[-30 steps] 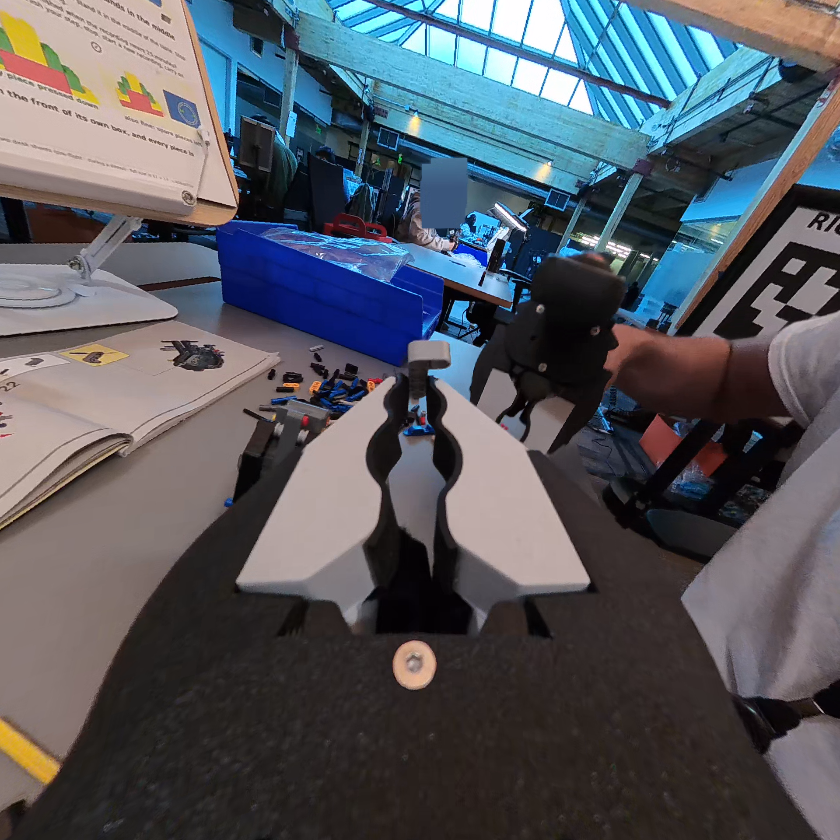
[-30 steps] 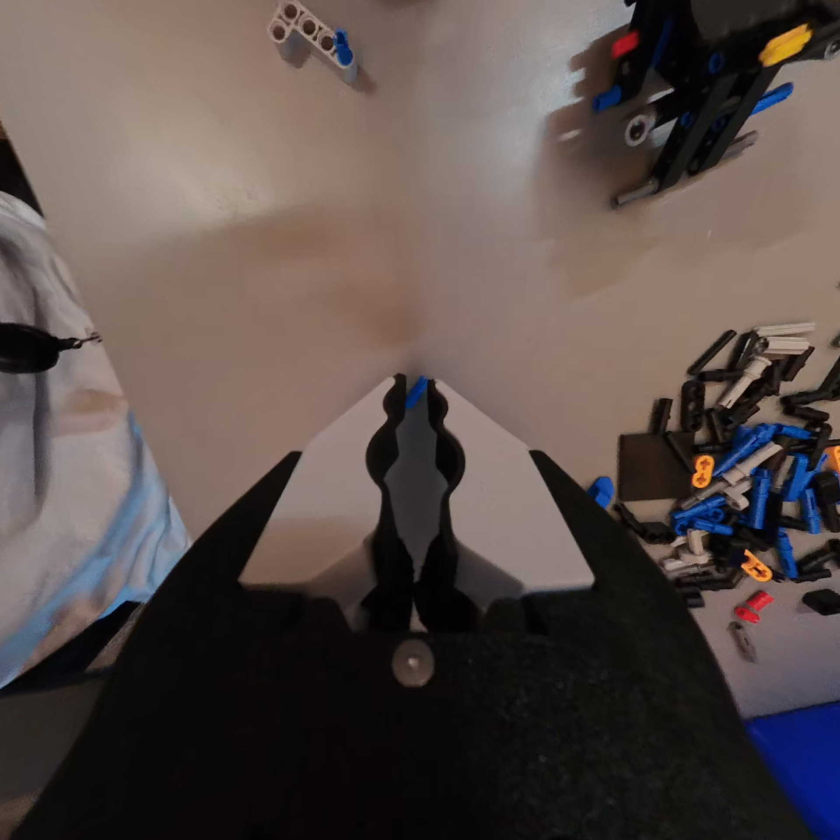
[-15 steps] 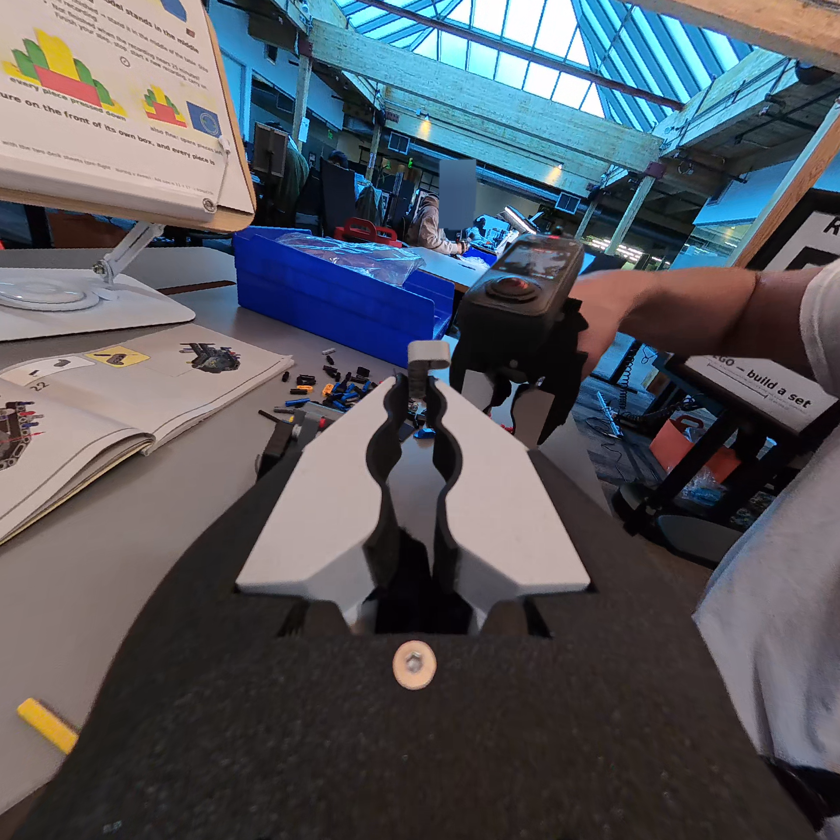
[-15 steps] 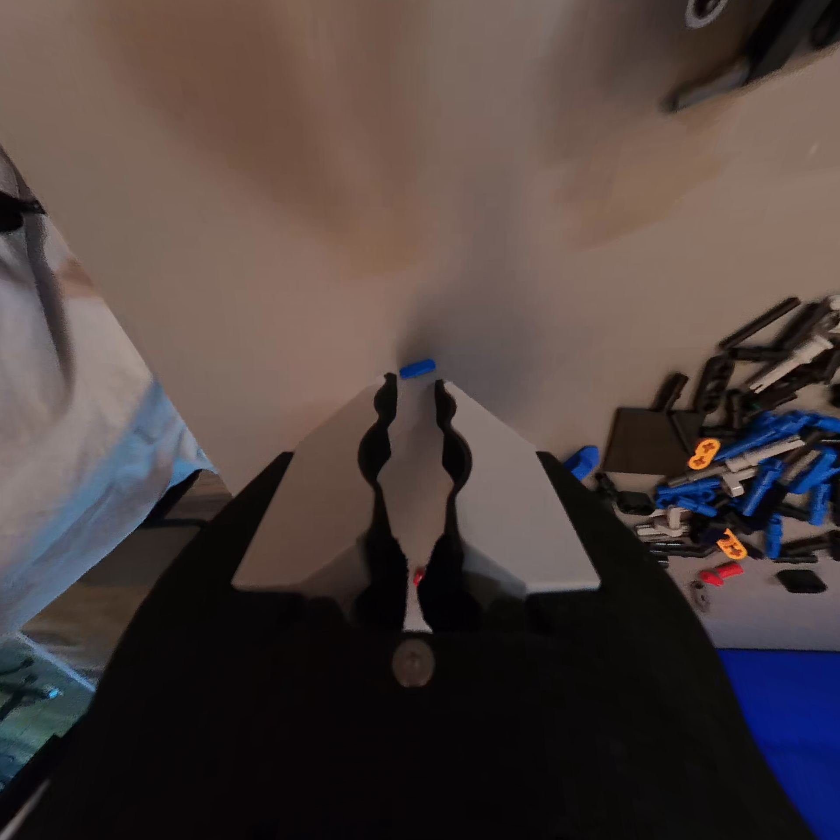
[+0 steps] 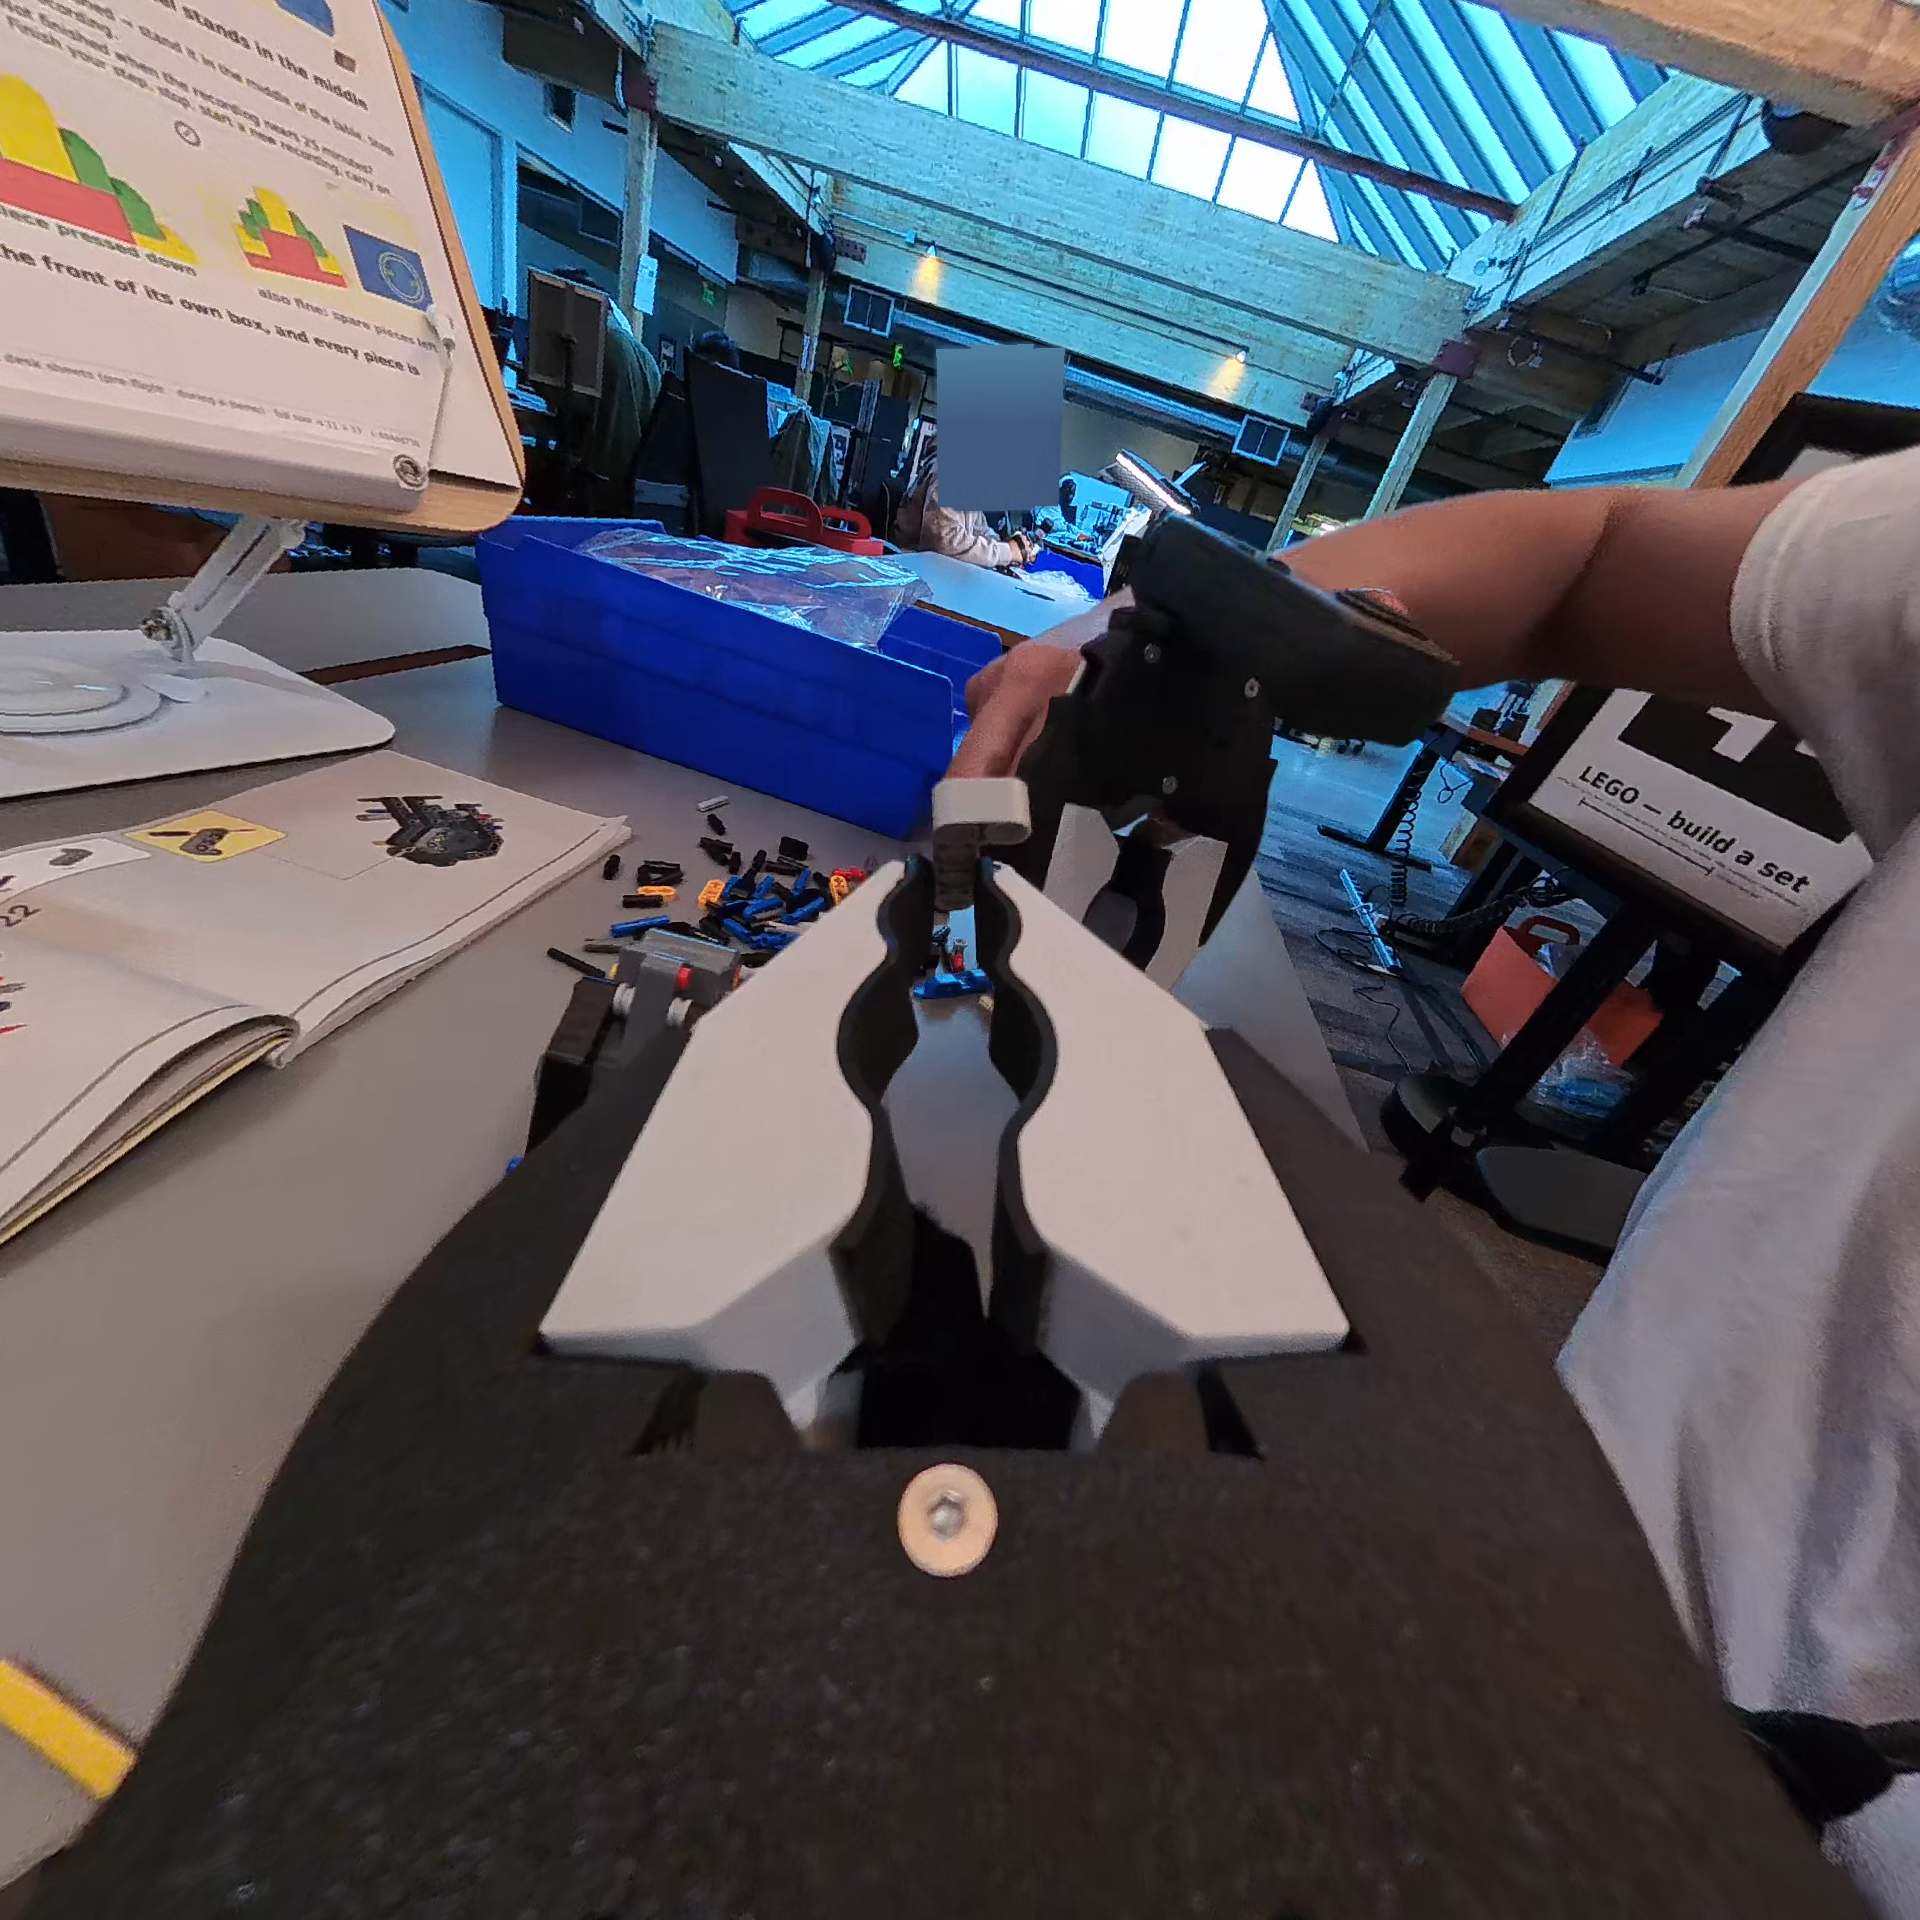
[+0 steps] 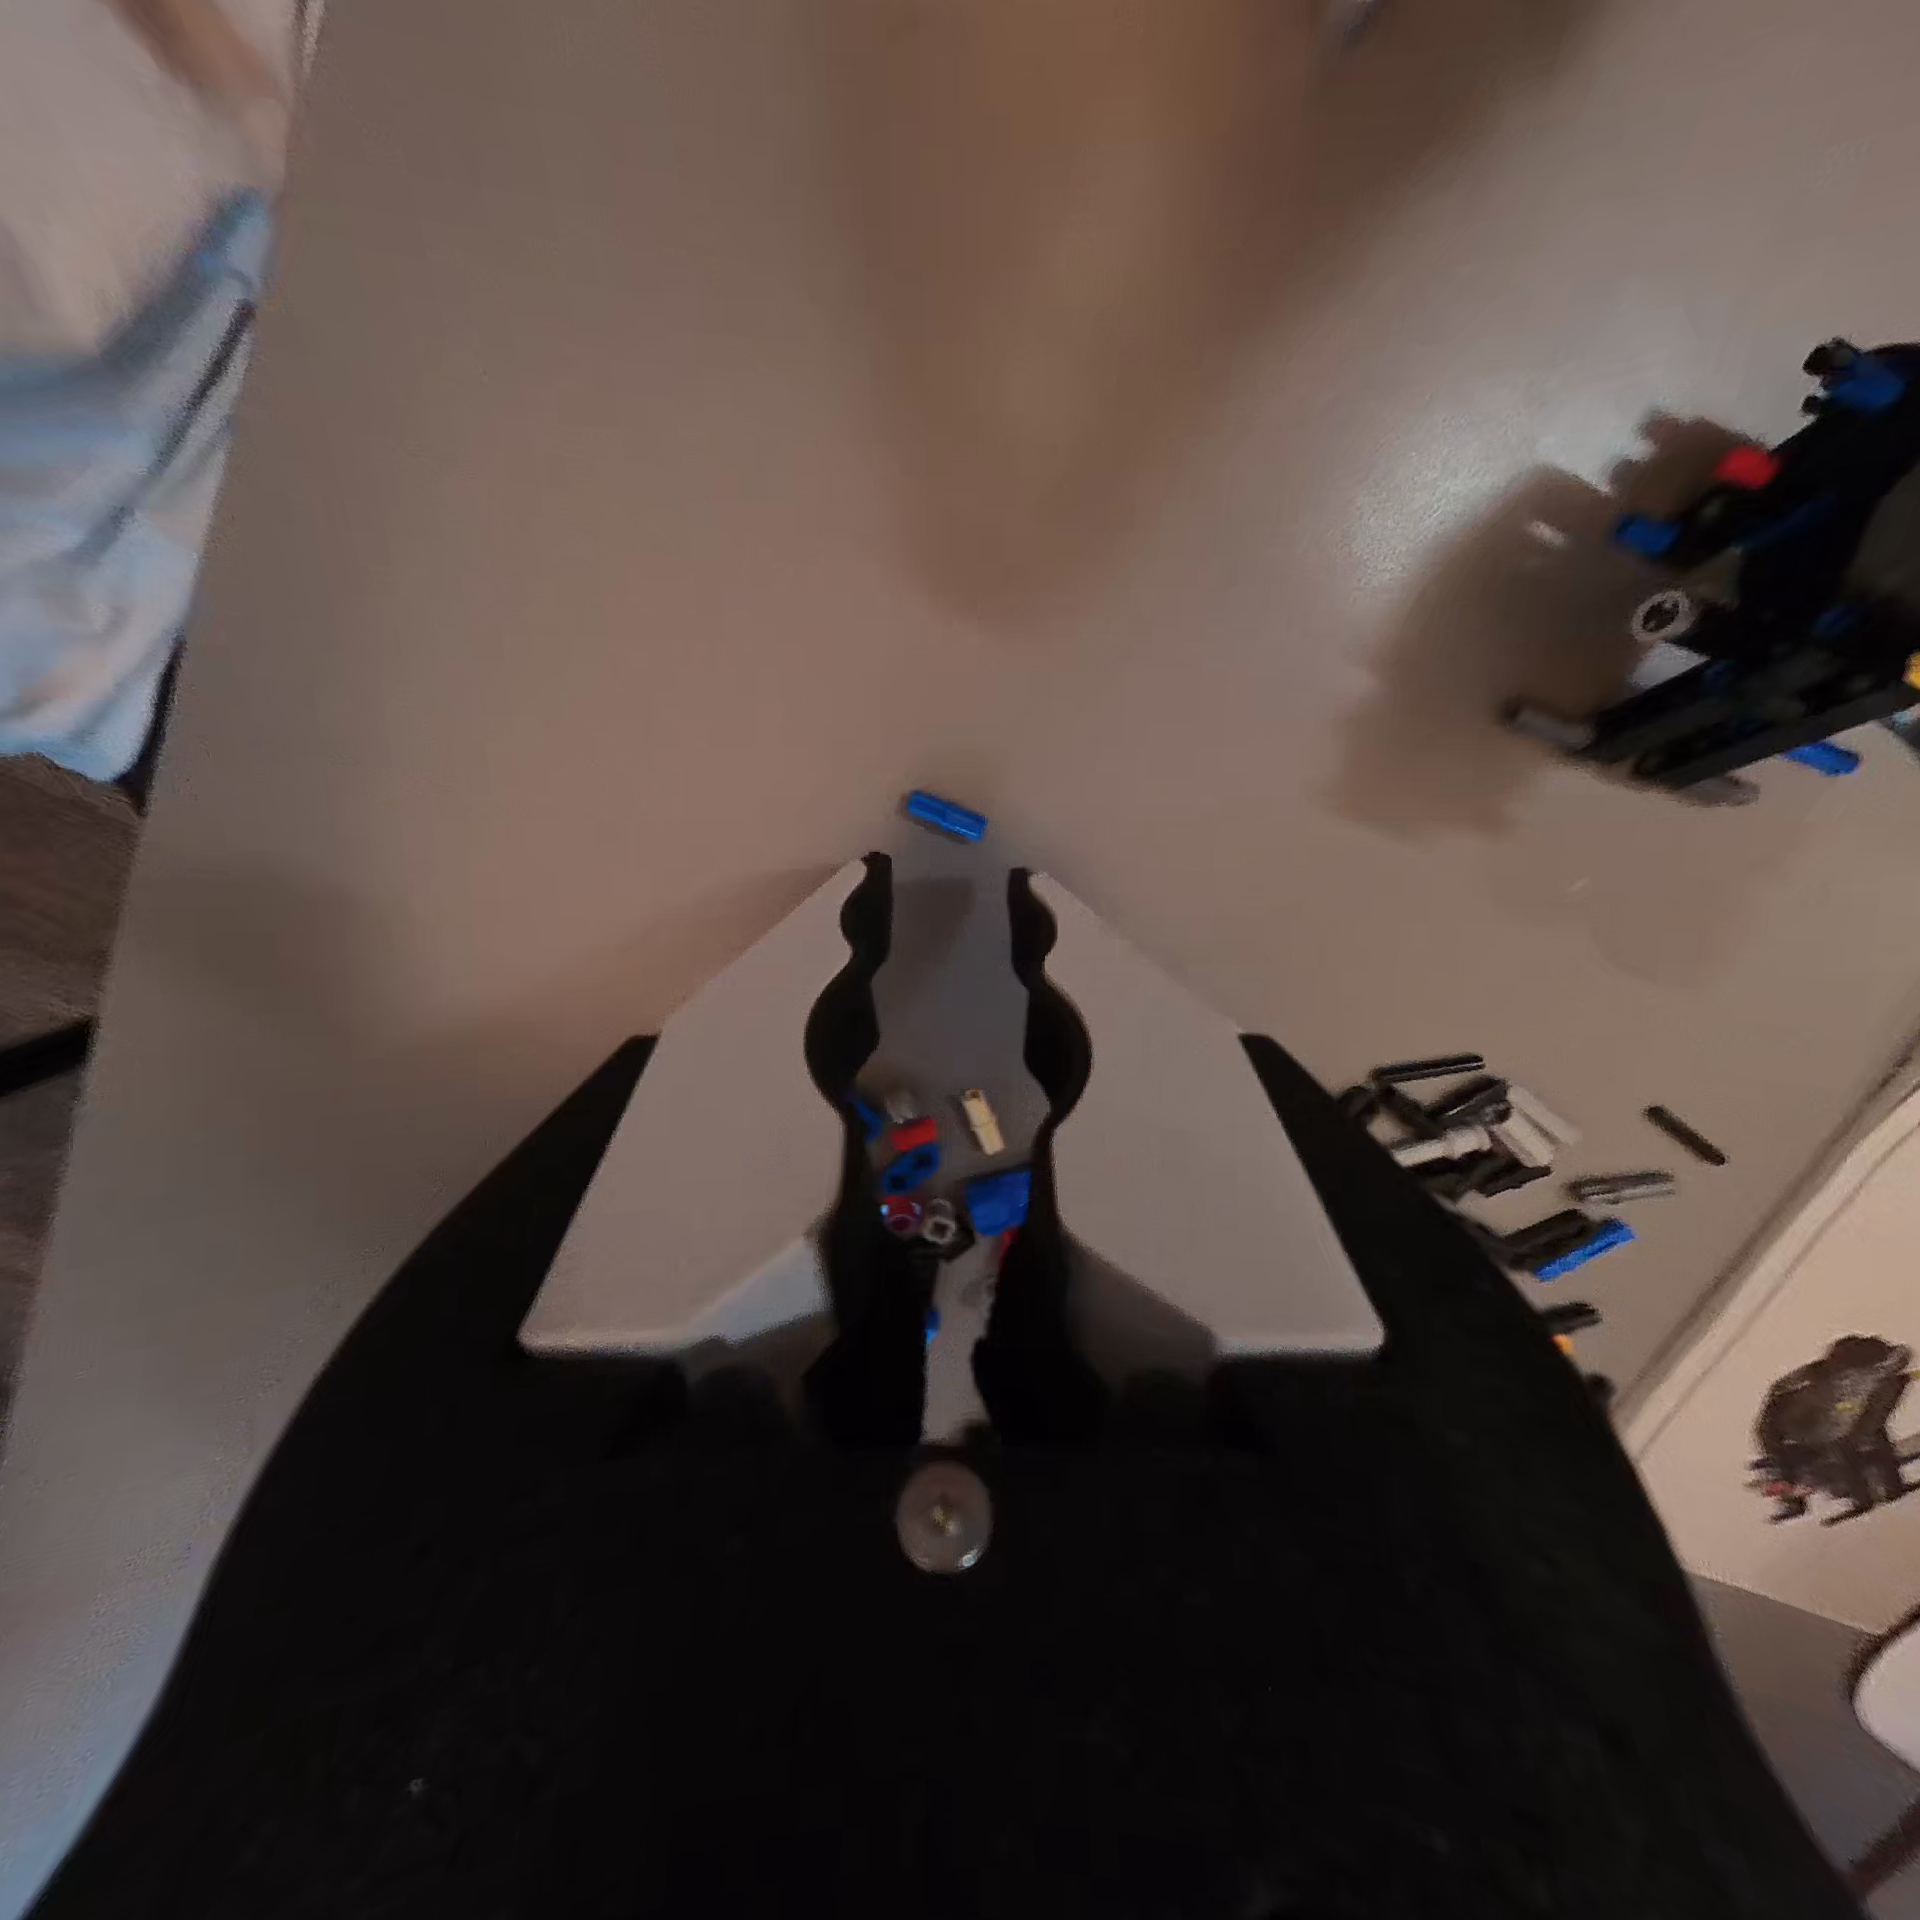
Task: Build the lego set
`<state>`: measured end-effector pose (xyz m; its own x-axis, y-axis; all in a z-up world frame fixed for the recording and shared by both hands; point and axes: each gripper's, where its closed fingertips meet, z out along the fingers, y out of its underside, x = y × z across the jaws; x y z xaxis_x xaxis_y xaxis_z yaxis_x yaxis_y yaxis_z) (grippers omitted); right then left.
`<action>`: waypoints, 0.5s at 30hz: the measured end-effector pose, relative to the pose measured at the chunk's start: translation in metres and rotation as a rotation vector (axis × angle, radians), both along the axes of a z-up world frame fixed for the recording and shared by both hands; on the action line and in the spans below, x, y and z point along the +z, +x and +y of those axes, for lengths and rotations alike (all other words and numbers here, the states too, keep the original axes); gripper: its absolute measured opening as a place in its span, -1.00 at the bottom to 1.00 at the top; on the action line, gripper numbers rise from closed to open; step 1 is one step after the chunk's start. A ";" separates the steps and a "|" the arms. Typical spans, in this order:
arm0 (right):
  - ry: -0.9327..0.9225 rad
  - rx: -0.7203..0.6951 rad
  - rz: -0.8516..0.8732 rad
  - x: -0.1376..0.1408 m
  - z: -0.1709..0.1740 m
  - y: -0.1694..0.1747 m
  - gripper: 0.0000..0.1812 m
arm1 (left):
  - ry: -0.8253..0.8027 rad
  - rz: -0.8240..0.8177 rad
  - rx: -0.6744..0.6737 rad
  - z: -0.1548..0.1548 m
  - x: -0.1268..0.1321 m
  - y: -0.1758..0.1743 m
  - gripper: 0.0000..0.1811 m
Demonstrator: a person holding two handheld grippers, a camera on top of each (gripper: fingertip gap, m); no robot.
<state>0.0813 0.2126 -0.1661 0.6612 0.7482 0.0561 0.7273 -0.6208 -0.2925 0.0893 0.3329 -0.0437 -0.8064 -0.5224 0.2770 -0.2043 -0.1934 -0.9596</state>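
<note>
My left gripper (image 5: pixel 954 881) is shut on a light grey lego beam (image 5: pixel 977 812) that sticks up above its tips. It is held over the grey table (image 5: pixel 312 1195). My right gripper (image 6: pixel 948 876) is open and empty, pointing down at the table. A small blue pin (image 6: pixel 943 814) lies on the table just beyond its fingertips. In the left wrist view the right gripper (image 5: pixel 1138 935) hangs in a hand just behind the left one. A partly built black and blue model (image 6: pixel 1787 623) lies at the right; it also shows in the left wrist view (image 5: pixel 649 997).
A pile of loose black, blue and orange pieces (image 5: pixel 748 894) lies by a blue bin (image 5: pixel 727 686). More small pieces (image 6: pixel 935 1174) lie under the right gripper. An open instruction booklet (image 5: pixel 291 914) and a sheet on a white stand (image 5: pixel 208 260) are at the left.
The right gripper opened and let go of the blue pin, which now lies on the table. The right gripper also turned and shifted. The left gripper still holds the grey beam.
</note>
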 end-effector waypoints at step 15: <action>0.010 0.245 0.070 -0.011 0.011 -0.016 -0.81 | -0.013 0.019 -0.030 0.000 -0.003 0.000 -0.94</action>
